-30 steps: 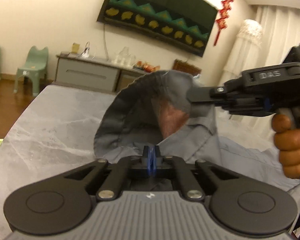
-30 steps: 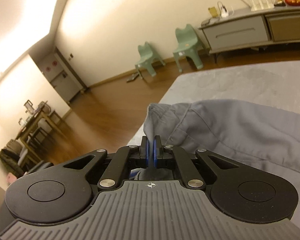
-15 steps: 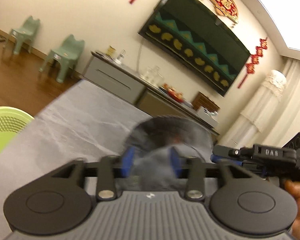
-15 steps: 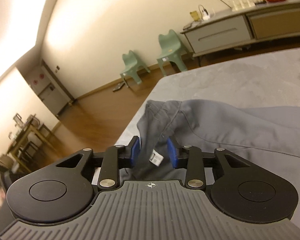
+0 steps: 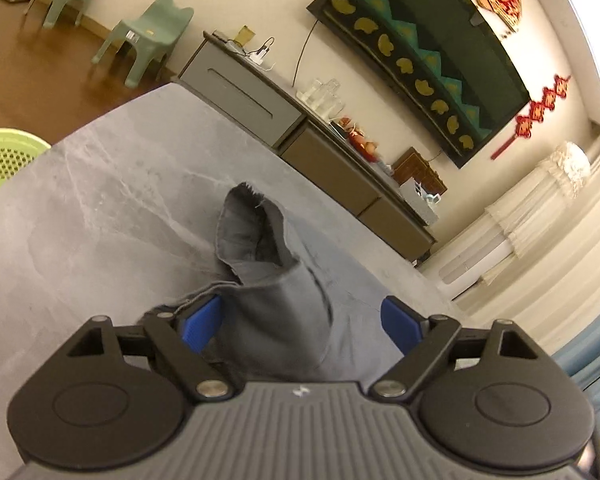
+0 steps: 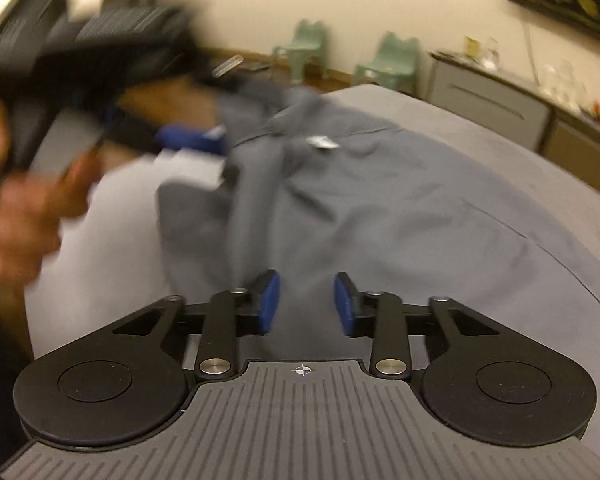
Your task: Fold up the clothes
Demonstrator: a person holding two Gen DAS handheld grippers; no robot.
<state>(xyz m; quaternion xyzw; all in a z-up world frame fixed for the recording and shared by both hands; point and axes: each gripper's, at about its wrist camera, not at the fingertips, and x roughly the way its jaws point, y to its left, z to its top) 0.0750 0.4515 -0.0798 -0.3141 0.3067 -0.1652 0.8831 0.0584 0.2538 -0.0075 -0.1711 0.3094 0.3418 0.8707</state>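
Grey cotton shirt [image 5: 284, 304] lies on the grey marble desk [image 5: 80, 200], one bunched end sticking up between the blue pads of the left tool [image 5: 300, 326], whose jaws are opening wide, not pinching.

From the right wrist, the shirt [image 6: 380, 200] spreads toward the desk's near edge; the right tool [image 6: 306, 306] is closing, pads still apart over cloth.

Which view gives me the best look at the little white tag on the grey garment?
The right wrist view. The white tag shows there on the grey garment spread over the table, though motion-blurred. The left wrist view shows only a raised fold of the garment; no tag.
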